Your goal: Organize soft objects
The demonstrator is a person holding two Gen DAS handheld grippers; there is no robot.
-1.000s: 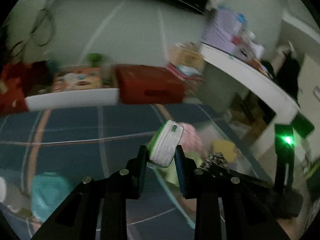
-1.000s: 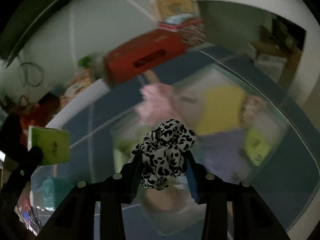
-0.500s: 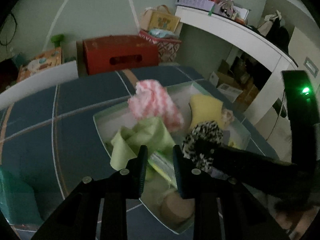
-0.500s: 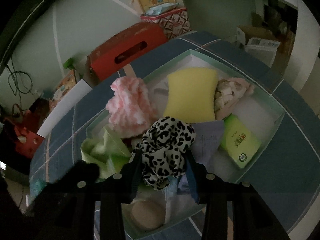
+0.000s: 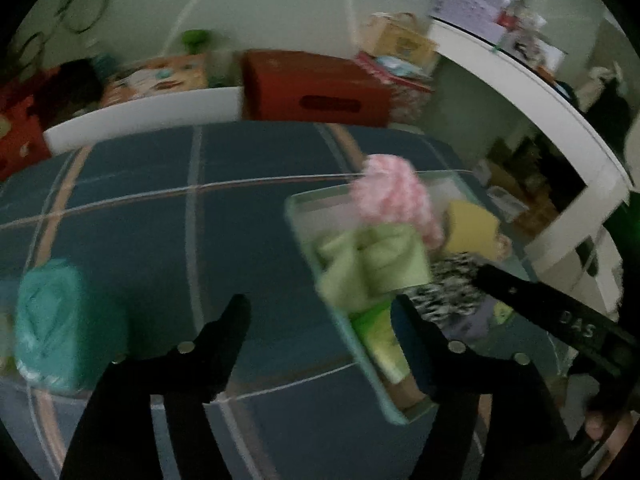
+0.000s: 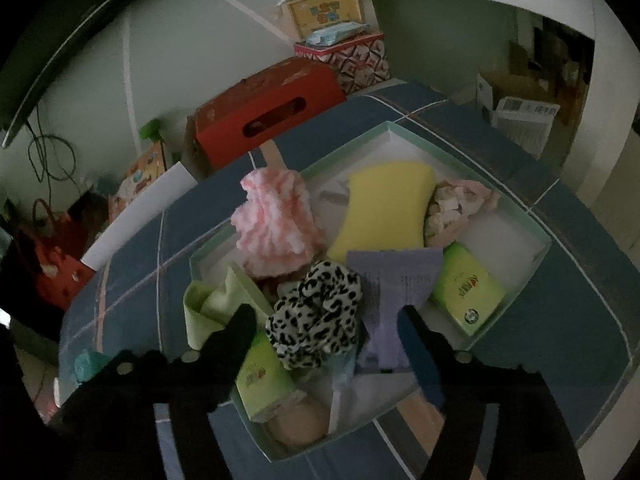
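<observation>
A pale green box on the blue plaid table holds soft things: a pink ruffled cloth, a yellow sponge, a leopard-print scrunchie, a purple cloth, a green cloth and two green tissue packs. My right gripper is open over the box, with the scrunchie lying loose between its fingers. My left gripper is open and empty at the box's left edge. A teal soft bundle lies on the table to the left.
A red box, a patterned tin and a white board stand past the table's far edge. A white desk curves along the right. The right gripper's arm crosses the left wrist view at lower right.
The left gripper dropped its green tissue pack into the box, opened and swung left. The right gripper opened and let the scrunchie go into the box.
</observation>
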